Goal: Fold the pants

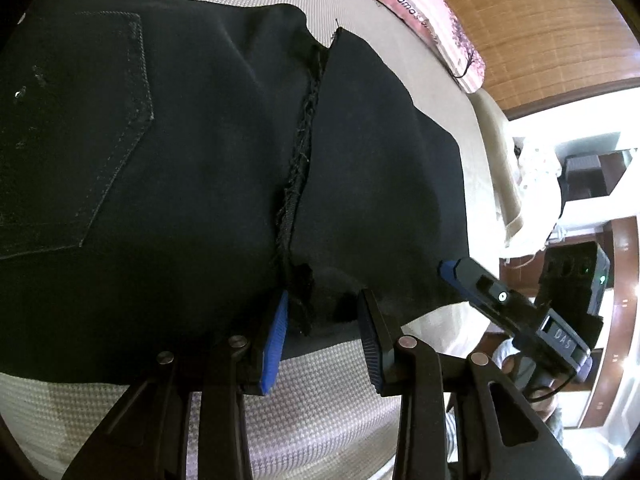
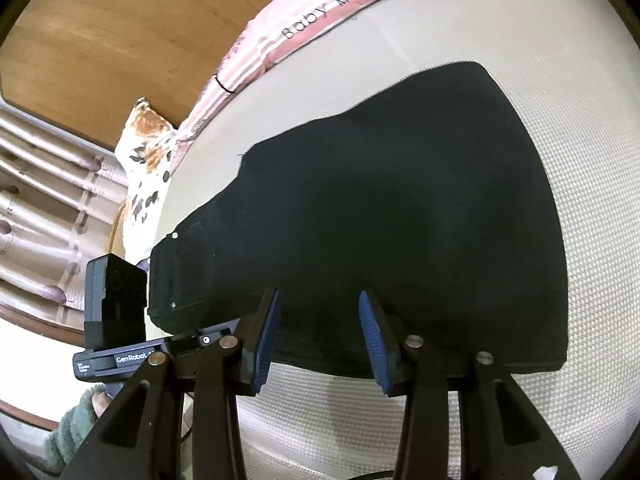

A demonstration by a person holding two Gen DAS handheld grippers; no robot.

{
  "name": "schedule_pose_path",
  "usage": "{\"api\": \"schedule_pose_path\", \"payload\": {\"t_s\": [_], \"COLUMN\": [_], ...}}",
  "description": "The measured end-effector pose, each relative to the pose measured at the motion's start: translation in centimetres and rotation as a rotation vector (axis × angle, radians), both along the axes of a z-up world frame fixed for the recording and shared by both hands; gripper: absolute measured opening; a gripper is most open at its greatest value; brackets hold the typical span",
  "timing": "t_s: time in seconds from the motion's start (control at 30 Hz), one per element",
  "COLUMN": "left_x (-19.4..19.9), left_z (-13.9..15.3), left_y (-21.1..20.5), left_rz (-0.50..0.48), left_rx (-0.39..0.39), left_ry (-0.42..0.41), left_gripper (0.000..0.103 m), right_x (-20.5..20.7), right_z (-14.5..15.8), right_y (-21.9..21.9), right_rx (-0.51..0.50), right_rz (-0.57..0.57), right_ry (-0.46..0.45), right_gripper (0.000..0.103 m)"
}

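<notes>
Black pants [image 1: 180, 168] lie flat on a cream textured mattress [image 1: 320, 400], back pocket up at the left and a raw seam running down the middle. My left gripper [image 1: 322, 312] is open at the pants' near edge, its jaws on either side of the seam's end. In the right wrist view the pants [image 2: 400, 220] spread out as a folded dark slab. My right gripper [image 2: 318, 312] is open at their near edge. The right gripper also shows in the left wrist view [image 1: 448, 270], its tip touching the pants' right edge.
A pink "Baby" printed cloth [image 2: 304, 24] lies along the mattress's far edge. A patterned pillow [image 2: 148, 152] and curtains [image 2: 44, 184] stand to the left. A wooden headboard [image 1: 540, 20] rises behind. The left gripper's body [image 2: 116, 320] shows at the left.
</notes>
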State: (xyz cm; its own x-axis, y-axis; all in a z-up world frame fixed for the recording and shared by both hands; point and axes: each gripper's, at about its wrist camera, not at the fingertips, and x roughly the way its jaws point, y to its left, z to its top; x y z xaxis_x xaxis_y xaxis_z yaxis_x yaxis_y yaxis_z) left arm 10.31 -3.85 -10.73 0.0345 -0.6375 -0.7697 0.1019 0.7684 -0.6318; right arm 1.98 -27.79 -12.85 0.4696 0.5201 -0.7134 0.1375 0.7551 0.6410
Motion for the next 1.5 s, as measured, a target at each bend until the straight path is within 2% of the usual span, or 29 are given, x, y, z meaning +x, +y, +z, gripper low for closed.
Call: {"api": "schedule_pose_path", "payload": {"t_s": [0.1,0.2,0.3,0.37,0.5,0.7,0.8,0.93,1.03,1.13,1.37,1.5], "left_x": [0.0,-0.6,-1.4,-1.7,-1.5,-1.7,-1.7,-1.1,0.2,1.9,5.5,7.7], "left_z": [0.3,1.3,1.8,1.5,0.4,1.3,2.5,4.2,5.2,5.3,4.2,2.4], "left_y": [-0.3,-0.5,-0.6,-0.6,-1.2,-2.2,-2.2,-1.9,-2.3,-3.2,-6.8,-7.8], "left_rz": [-0.007,-0.028,-0.056,-0.064,-0.077,-0.134,-0.154,-0.132,-0.119,-0.124,-0.176,-0.194], "left_rx": [0.015,0.028,0.054,0.080,0.123,0.209,0.244,0.280,0.277,0.271,0.299,0.338], "left_ry": [-0.025,-0.072,-0.113,-0.106,-0.114,-0.198,-0.269,-0.391,-0.478,-0.529,-0.570,-0.543], "left_gripper": [0.011,0.009,0.009,0.009,0.009,0.015,0.016,0.017,0.017,0.017,0.017,0.017], "right_x": [-0.1,-0.3,-0.6,-0.9,-1.2,-0.8,-0.7,0.3,1.8,3.6,7.4,9.2], "right_z": [-0.4,-0.4,-0.4,-0.8,-1.4,-0.8,-0.2,1.6,2.2,2.6,2.7,1.7], "right_y": [-0.3,-0.9,-1.3,-1.3,-0.8,-0.4,-0.5,-0.8,-1.6,-2.2,-2.8,-3.0], "right_rx": [-0.013,-0.024,-0.053,-0.106,-0.147,-0.187,-0.199,-0.276,-0.312,-0.379,-0.485,-0.514], "right_rz": [-0.012,-0.027,-0.033,-0.028,-0.001,0.030,0.028,0.019,-0.005,-0.032,-0.034,-0.029], "right_ry": [0.010,0.013,0.019,0.035,0.034,0.042,0.028,-0.033,-0.058,-0.066,-0.076,-0.059], "right_gripper": [0.039,0.039,0.039,0.037,0.037,0.038,0.039,0.039,0.039,0.039,0.039,0.038]}}
